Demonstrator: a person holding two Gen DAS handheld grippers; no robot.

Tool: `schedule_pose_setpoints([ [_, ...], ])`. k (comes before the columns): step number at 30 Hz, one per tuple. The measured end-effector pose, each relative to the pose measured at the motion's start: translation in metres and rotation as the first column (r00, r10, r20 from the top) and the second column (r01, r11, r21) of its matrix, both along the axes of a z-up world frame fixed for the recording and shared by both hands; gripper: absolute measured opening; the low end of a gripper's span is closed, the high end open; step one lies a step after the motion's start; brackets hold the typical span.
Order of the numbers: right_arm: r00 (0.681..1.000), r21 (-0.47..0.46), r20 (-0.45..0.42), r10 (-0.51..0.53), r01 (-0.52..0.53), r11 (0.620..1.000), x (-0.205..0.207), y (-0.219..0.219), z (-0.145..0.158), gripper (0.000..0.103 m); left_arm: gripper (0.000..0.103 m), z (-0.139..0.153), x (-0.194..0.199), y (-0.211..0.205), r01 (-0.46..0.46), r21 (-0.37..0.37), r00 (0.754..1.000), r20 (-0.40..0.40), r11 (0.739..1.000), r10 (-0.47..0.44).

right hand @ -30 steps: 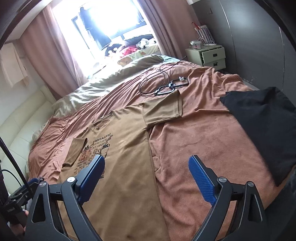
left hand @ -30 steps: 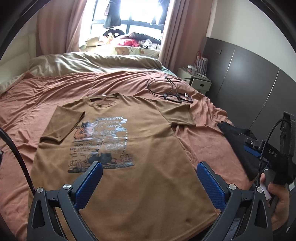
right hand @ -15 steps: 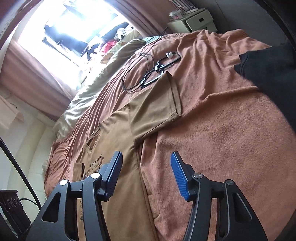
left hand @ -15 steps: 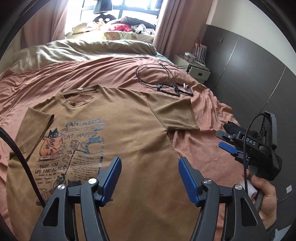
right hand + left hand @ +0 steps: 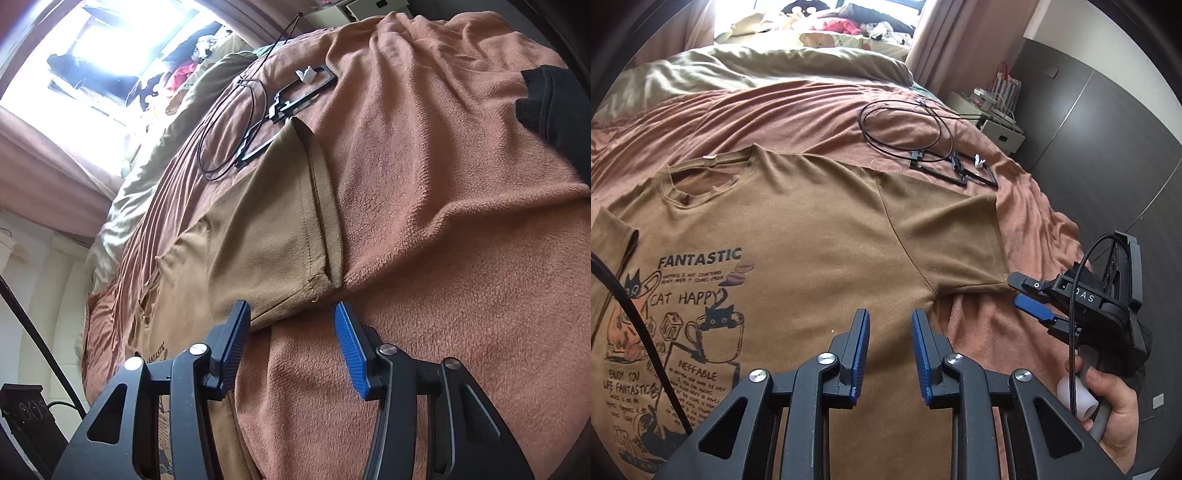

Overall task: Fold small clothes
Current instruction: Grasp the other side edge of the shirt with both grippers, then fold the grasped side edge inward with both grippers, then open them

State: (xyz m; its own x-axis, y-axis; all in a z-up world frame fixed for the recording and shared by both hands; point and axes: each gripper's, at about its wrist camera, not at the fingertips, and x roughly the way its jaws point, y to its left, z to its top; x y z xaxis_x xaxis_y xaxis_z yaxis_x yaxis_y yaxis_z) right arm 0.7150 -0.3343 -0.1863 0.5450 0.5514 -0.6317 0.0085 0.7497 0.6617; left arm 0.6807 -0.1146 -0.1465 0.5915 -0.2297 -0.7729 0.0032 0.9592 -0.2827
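Note:
A brown T-shirt (image 5: 812,240) with a cat print lies flat, face up, on the rust-coloured blanket (image 5: 1027,206). My left gripper (image 5: 889,317) hovers low over the shirt's body near the armpit of the right-hand sleeve. Its jaws are closing, with a narrow gap and no cloth pinched between them. In the right wrist view my right gripper (image 5: 291,310) sits just short of that sleeve (image 5: 277,221). Its jaws are closing too, and the sleeve's lower corner lies just ahead of the gap, not gripped. The left wrist view shows the right gripper (image 5: 1034,299) in a hand beside the sleeve.
Black cables and thin black frames (image 5: 942,162) lie on the blanket just beyond the sleeve. A black garment (image 5: 554,103) rests at the bed's right edge. An olive duvet (image 5: 757,70) is bunched at the far end. A bedside cabinet (image 5: 997,125) stands by dark wall panels.
Both grippers have moved forward and down toward the shirt's right-hand sleeve, and both pairs of jaws have narrowed from wide open. The right gripper has also rolled.

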Motion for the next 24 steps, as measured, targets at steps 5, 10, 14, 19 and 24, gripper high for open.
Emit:
schedule_pose_setpoints([
  [5,0.999,0.012,-0.034,-0.006,0.007,1.000,0.018,0.000,-0.004,0.039,0.017,-0.022,0.027,-0.009,0.022,-0.020,0.999,-0.034,1.000,-0.023],
  [10,0.999,0.007,-0.039,-0.017,0.017,1.000,0.032,0.002,-0.003,0.031,0.008,-0.041,0.046,-0.017,0.042,-0.043,0.997,-0.065,0.998,-0.045],
  [14,0.999,-0.023,-0.032,-0.008,0.007,1.000,0.040,0.011,-0.003,0.009,0.005,-0.048,0.058,-0.022,0.059,-0.051,0.995,-0.074,0.997,-0.063],
  [19,0.998,0.002,0.055,0.015,-0.015,1.000,0.033,0.017,0.015,0.003,0.003,-0.057,0.066,-0.026,0.078,-0.113,0.991,-0.096,0.991,-0.089],
  [24,0.983,0.045,0.169,0.067,-0.076,0.996,0.016,0.026,0.041,0.003,0.003,-0.065,0.074,-0.029,0.073,-0.145,0.990,-0.112,0.987,-0.090],
])
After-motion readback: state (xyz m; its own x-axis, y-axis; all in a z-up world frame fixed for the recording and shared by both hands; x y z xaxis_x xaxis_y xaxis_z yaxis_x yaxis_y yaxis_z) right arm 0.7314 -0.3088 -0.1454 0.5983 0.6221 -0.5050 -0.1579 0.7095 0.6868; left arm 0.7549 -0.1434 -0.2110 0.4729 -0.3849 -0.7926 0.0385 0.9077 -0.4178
